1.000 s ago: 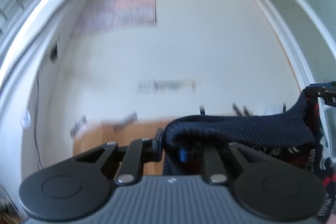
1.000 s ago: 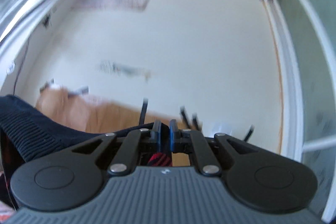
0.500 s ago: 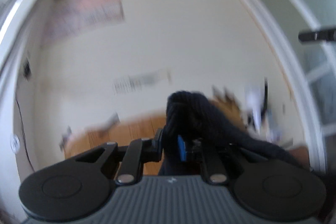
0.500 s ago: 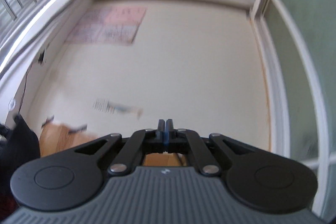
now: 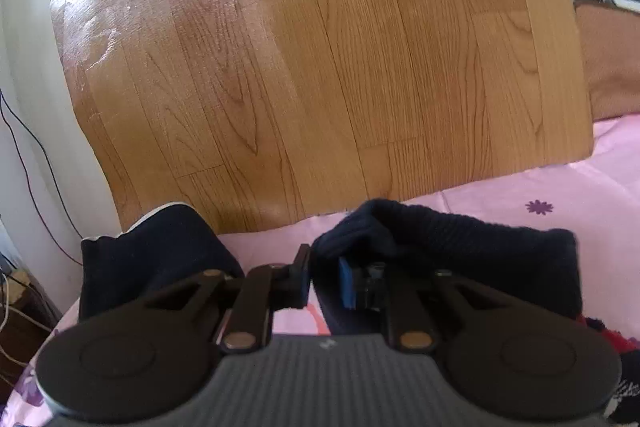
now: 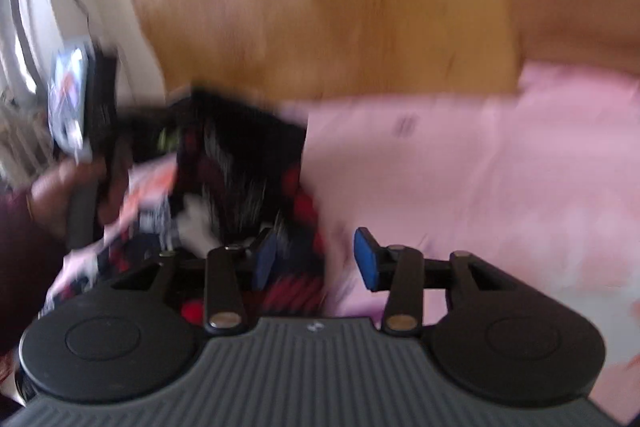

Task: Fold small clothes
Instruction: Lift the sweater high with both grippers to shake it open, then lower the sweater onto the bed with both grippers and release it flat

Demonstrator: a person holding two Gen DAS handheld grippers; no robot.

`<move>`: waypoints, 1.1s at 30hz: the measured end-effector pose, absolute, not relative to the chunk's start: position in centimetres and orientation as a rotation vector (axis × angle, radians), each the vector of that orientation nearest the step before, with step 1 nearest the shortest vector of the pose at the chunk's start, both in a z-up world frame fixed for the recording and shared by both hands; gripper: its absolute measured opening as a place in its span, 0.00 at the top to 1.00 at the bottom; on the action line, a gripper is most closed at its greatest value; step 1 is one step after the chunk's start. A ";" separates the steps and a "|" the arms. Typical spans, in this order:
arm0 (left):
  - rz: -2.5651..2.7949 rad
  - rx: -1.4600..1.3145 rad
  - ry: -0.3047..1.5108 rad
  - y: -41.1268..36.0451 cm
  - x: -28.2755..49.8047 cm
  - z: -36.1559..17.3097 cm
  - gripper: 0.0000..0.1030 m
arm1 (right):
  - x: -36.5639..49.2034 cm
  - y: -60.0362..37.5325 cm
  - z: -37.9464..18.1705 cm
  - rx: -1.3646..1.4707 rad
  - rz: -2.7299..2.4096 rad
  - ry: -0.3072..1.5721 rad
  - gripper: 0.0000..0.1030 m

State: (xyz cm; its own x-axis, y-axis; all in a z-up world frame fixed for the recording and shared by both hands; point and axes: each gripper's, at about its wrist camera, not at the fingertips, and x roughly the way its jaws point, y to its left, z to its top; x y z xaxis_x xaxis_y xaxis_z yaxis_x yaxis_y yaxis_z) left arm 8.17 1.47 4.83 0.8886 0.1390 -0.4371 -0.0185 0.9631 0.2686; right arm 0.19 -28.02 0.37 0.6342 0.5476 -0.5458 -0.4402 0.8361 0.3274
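Observation:
My left gripper (image 5: 325, 277) is shut on the ribbed edge of a dark navy knit garment (image 5: 460, 239), which lies low over the pink flowered sheet (image 5: 560, 187). Another dark navy piece (image 5: 160, 247) lies to its left at the sheet's edge. In the blurred right wrist view, my right gripper (image 6: 316, 261) is open and empty, just above the sheet (image 6: 480, 167), beside the garment's red, white and navy patterned part (image 6: 240, 167). The left gripper's handle and the hand holding it (image 6: 76, 187) show at the left.
A wooden floor (image 5: 320, 67) lies beyond the sheet's far edge. A white wall with a thin cable (image 5: 28, 155) is at the left. A brown cushion or mat (image 5: 608, 59) lies at the right.
Both grippers have swung down from facing the wall and ceiling to just above the sheet. The right gripper, shut half a second ago, has opened. The left still grips the knit garment.

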 end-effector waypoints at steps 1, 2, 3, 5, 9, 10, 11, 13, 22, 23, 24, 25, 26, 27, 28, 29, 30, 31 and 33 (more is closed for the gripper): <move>0.083 0.268 0.462 1.5 8.0 4.9 0.86 | 0.7 -27.6 -0.5 0.182 0.594 0.709 0.49; 0.085 0.275 0.454 1.8 7.7 5.2 0.86 | 1.0 -27.1 -0.4 0.188 0.612 0.725 0.44; 0.085 0.281 0.446 1.8 7.1 5.3 0.86 | 1.2 -26.6 -0.6 0.185 0.624 0.735 0.34; 0.079 0.278 0.434 1.7 6.8 5.7 0.86 | 1.4 -25.6 -1.1 0.156 0.623 0.746 0.29; 0.069 0.240 0.396 2.0 6.3 8.1 0.86 | 0.5 -25.2 -1.7 0.122 0.616 0.754 0.90; 0.063 0.230 0.378 2.0 5.9 9.1 0.86 | 0.3 -25.8 -0.9 0.139 0.611 0.728 0.91; 0.056 0.220 0.363 2.1 5.5 9.9 0.86 | -0.3 -26.6 -0.1 0.129 0.593 0.684 0.91; 0.034 0.194 0.331 2.2 4.9 12.3 0.86 | -1.1 -28.1 3.1 0.084 0.520 0.560 0.91; -0.042 0.201 0.298 -2.7 9.5 17.9 0.86 | 2.3 -33.6 16.9 -0.174 0.186 0.173 0.91; -0.046 0.200 0.324 -3.3 11.1 17.6 0.86 | 3.9 -33.3 17.0 -0.210 0.149 0.165 0.91; -0.049 0.203 0.354 -3.9 12.8 17.1 0.86 | 5.4 -33.2 16.8 -0.228 0.120 0.172 0.91; -0.047 0.204 0.393 -4.5 14.6 16.3 0.86 | 7.0 -33.3 16.3 -0.243 0.093 0.185 0.91; -0.045 0.201 0.446 -4.9 16.6 15.2 0.85 | 8.8 -33.5 15.8 -0.252 0.069 0.212 0.91; -0.037 0.201 0.510 -5.3 19.0 13.7 0.83 | 10.7 -33.4 14.7 -0.255 0.059 0.249 0.91; -0.021 0.205 0.564 -5.6 20.9 12.2 0.82 | 12.7 -33.1 13.3 -0.252 0.053 0.294 0.90; 0.001 0.213 0.626 -5.9 22.6 10.4 0.77 | 14.9 -32.9 11.1 -0.236 0.052 0.357 0.90; 0.017 0.228 0.688 -6.1 24.0 8.7 0.69 | 16.8 -32.6 8.8 -0.225 0.062 0.431 0.88; 0.029 0.247 0.757 -6.2 25.0 6.7 0.67 | 18.3 -32.2 6.5 -0.230 0.072 0.504 0.85; 0.010 0.256 0.836 -5.8 25.3 4.4 0.67 | 19.4 -31.7 2.4 -0.249 0.058 0.589 0.80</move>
